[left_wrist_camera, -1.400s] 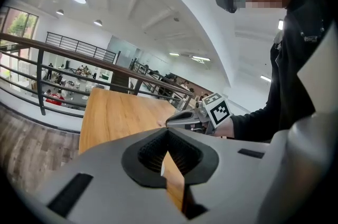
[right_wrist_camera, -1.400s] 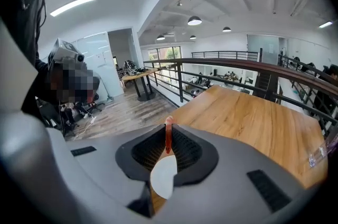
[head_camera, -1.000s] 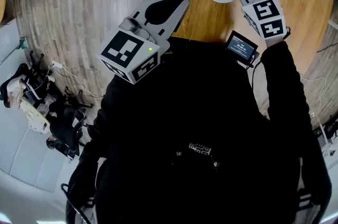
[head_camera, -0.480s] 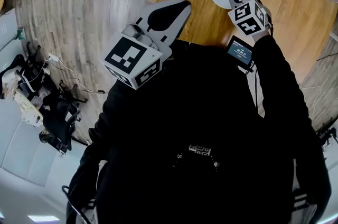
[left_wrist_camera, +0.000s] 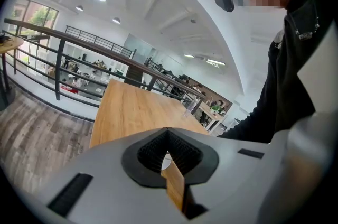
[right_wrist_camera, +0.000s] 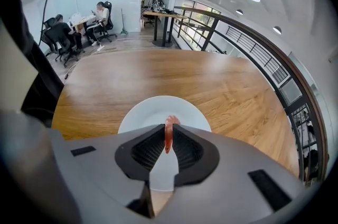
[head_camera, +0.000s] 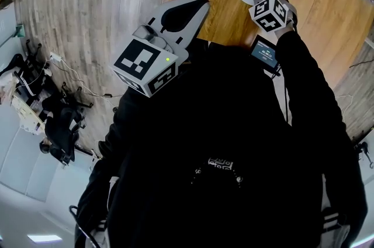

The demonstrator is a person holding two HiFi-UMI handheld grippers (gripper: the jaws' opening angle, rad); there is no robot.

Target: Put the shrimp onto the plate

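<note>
The wooden table (head_camera: 315,24) carries the white plate (right_wrist_camera: 153,112). The left tool (head_camera: 201,2) is held well apart from the plate, to its left, with its jaws closed tip to tip and nothing between them. The right tool (right_wrist_camera: 169,132) is positioned above the plate, jaws opening; the shrimp (right_wrist_camera: 169,123) stands upright, pinched between the pads, over the plate's near half

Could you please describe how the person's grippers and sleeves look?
The left gripper and right gripper have light grey shells, black ribbed pads, cubes with black-and-white square markers. The sleeves are black. The right's jaws are opening around the shrimp.
</note>
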